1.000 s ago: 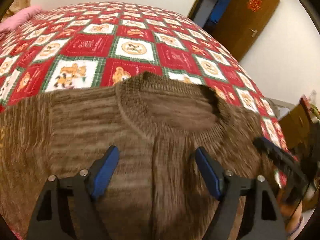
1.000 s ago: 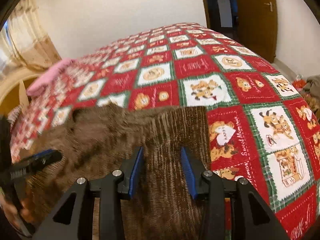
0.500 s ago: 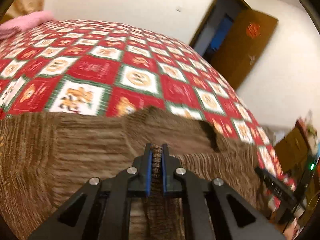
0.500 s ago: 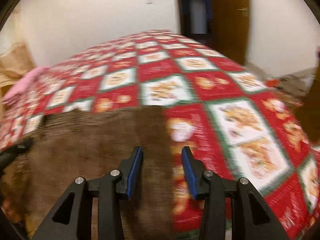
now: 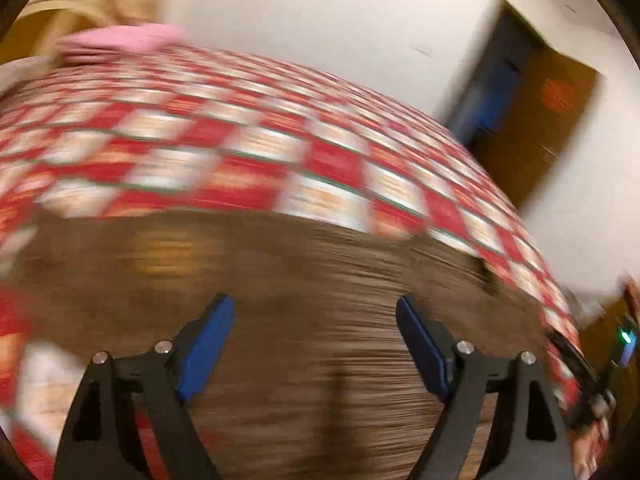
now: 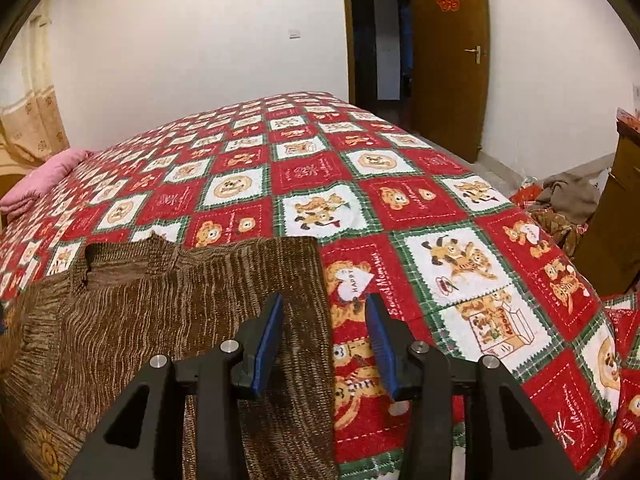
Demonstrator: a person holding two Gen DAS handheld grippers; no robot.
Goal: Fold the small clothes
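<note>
A: Sweater (image 6: 152, 320) is lying flat on the bed's red bear blanket (image 6: 440, 216), and it is brown and fuzzy. The right camera is showing it sharp. Its right edge is running between the blue pads of the right gripper (image 6: 324, 344).

B: Are those pads squeezing it?

A: No. The jaws are standing partly apart. One pad is sitting over the sweater, the other over the blanket, and neither is pressing the cloth.

B: What is the left camera showing?

A: Everything there is looking smeary. The sweater (image 5: 320, 300) is filling the bottom half, with the blanket (image 5: 240, 160) behind it. The left gripper (image 5: 316, 344) is hanging over the brown cloth, and its jaws are opening wide. Nothing is pinched between them.

B: Is one camera seeing things the other is missing?

A: Yes. Only the right one is showing the neck hole (image 6: 116, 268) clearly, a door handle (image 6: 474, 53), and a heap of clothes (image 6: 564, 204) on the floor beside the bed. Only the left one is showing a small green light (image 5: 625, 336) at the right edge.

B: And both?

A: Both are showing the pink pillow (image 6: 44, 184) at the far left corner and the open brown door (image 6: 448, 56).
</note>
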